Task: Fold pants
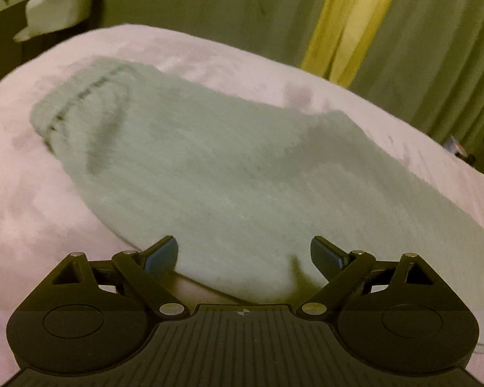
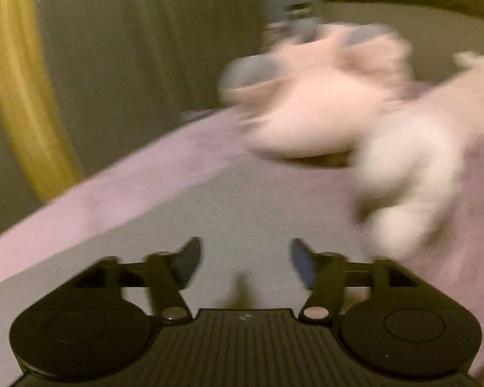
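Note:
Light grey pants (image 1: 209,167) lie flat on a pink bed (image 1: 25,209), waistband with a drawstring at the far left (image 1: 80,103). My left gripper (image 1: 243,254) is open just above the near edge of the pants, holding nothing. In the right wrist view, which is blurred, the grey fabric (image 2: 242,213) spreads under my right gripper (image 2: 245,264), which is open and empty.
A pale plush toy (image 2: 355,119) lies on the bed ahead and right of the right gripper. Grey and yellow curtains (image 1: 348,22) hang behind the bed. A white object on dark furniture (image 1: 61,6) stands at the far left.

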`<act>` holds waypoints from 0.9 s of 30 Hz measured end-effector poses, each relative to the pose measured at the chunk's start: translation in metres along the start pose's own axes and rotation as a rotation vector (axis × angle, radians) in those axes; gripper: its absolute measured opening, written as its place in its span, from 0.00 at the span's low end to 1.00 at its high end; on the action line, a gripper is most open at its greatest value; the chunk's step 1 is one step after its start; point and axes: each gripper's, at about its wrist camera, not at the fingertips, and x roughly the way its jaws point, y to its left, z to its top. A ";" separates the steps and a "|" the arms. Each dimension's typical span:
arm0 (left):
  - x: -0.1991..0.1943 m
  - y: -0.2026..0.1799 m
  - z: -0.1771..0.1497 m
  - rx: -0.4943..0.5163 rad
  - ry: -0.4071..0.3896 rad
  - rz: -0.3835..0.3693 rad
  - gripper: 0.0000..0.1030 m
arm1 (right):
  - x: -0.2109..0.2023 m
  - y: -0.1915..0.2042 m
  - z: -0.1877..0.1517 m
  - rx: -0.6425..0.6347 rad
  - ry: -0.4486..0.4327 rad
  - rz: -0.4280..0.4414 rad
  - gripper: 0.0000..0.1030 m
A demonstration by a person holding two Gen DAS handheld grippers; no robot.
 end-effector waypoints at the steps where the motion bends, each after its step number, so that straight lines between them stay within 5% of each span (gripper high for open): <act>1: 0.005 -0.002 -0.003 -0.001 0.014 -0.010 0.91 | 0.002 0.009 -0.005 0.015 0.042 0.109 0.66; 2: 0.007 -0.005 -0.005 -0.001 0.024 -0.013 0.91 | 0.010 0.015 -0.010 0.048 0.095 0.207 0.68; 4: 0.007 -0.005 -0.006 0.002 0.013 -0.011 0.92 | 0.033 0.019 -0.023 0.149 0.232 0.330 0.86; 7: 0.006 0.002 -0.008 -0.042 0.017 -0.014 0.92 | 0.066 0.012 -0.045 0.266 0.440 0.326 0.91; 17: 0.014 0.011 -0.009 -0.112 0.103 0.043 0.92 | 0.068 0.053 -0.045 0.003 0.433 0.134 0.96; 27: 0.005 0.013 -0.011 -0.119 0.092 0.044 0.92 | 0.087 0.081 -0.048 -0.133 0.475 -0.013 0.96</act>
